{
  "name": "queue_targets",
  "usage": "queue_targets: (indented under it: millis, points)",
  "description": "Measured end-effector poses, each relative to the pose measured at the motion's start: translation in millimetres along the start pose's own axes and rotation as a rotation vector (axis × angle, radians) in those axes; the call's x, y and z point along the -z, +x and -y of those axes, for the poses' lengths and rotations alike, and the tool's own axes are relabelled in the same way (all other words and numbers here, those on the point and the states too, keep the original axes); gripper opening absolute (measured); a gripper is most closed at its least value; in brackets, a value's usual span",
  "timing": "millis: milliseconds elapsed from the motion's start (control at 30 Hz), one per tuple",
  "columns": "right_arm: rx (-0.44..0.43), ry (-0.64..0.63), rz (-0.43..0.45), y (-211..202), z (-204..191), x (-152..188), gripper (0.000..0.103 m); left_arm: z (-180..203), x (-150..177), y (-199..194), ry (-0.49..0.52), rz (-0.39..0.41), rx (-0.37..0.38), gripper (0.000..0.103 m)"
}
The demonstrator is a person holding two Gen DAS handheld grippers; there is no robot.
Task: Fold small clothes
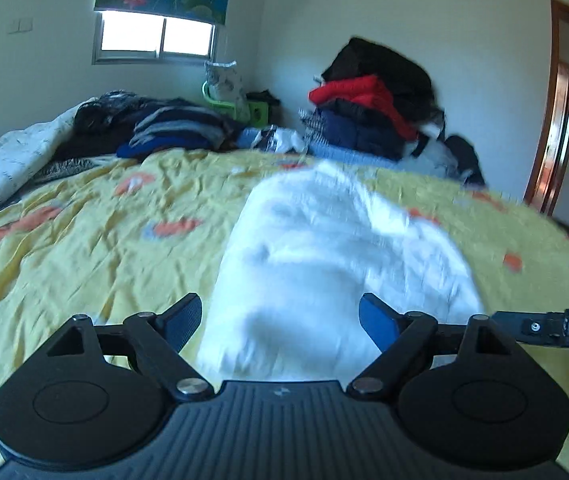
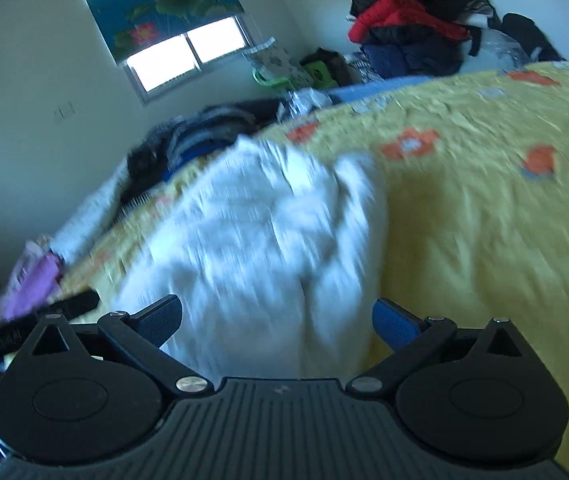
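Risking a bunched fold: both left gripper [image 1: 280,320] and right gripper [image 2: 277,322] jaws spread apart, gripping nothing, white garment [image 1: 336,248] lying rumpled just ahead between them, frames blurred.

Yellow bed [image 1: 84,240] (rumpled) bears white garment [image 1: 324,248].

white garment [image 2: 260,240]: motion-blurred | near edge hidden behind claw body
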State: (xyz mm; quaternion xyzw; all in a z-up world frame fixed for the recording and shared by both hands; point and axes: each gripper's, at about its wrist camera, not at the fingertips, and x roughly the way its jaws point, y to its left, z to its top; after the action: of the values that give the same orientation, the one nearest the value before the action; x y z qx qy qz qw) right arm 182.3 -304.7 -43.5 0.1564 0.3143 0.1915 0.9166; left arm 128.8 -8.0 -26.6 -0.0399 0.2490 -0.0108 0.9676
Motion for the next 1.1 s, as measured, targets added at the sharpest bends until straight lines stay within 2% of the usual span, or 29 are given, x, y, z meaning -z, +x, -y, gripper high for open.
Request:
queue_targets:
  millis: [100,167,300,367,400,467,500,567,667,767,867,933,1000,1033,1100]
  points:
    - [0.031,-0.013,-0.057,1.9,0.6,20.7,0.103,2.9,13.7,6.7,0.044,-0.070,-0.039,0.086]
    - [0.049,-0.012,-0.063,3.4,-1.9,23.6,0.103,1.6,14.0,5.5,0.031,-0.067,-0.040,0.086]
    - [0.016,-0.029,0.026,-3.5,-13.6,13.1,0.103,5.9,5.6,5.4,0.076,0.015,-0.053,0.086]
    - [-0.027,-0.054,0.072,-3.5,-22.6,4.8,0.103,12.4,4.2,14.1,0.144,0.006,-0.088,0.086]
    - [-0.055,-0.059,0.069,-0.8,-25.3,1.3,0.103,12.6,4.4,18.1,0.157,-0.012,-0.080,0.086]
    - [-0.087,-0.052,-0.001,16.3,-25.5,-4.3,0.103,12.1,6.8,18.6,0.158,-0.039,-0.030,0.086]
    - [-0.075,-0.038,-0.050,26.2,-25.1,-3.7,0.103,12.9,9.8,17.4,0.168,-0.043,-0.014,0.086]
    - [-0.040,0.014,-0.130,40.4,-21.1,2.6,0.103,13.7,16.8,18.1,0.209,-0.040,-0.037,0.086]
    - [-0.083,0.013,-0.132,40.2,-18.1,13.9,0.103,3.5,20.2,32.6,0.193,-0.073,-0.121,0.088]
    - [-0.111,0.020,-0.142,42.3,-12.9,16.4,0.099,-6.9,15.9,43.9,0.133,-0.099,-0.132,0.088]
    - [-0.136,0.025,-0.173,45.1,-11.3,14.8,0.091,-2.5,16.2,43.4,0.151,-0.090,-0.161,0.088]
    - [-0.135,-0.023,-0.184,44.5,-14.1,17.1,0.091,-1.4,17.3,38.9,0.160,-0.092,-0.163,0.088]
    - [-0.130,-0.042,-0.193,42.3,-13.2,19.1,0.092,-4.4,16.3,31.6,0.161,-0.130,-0.121,0.086]
    - [-0.138,-0.019,-0.190,38.9,-11.4,17.4,0.092,-9.1,14.3,26.7,0.154,-0.165,-0.052,0.086]
    - [-0.200,0.100,-0.150,24.3,5.0,6.7,0.094,-24.5,6.9,14.2,0.111,-0.218,0.135,0.086]
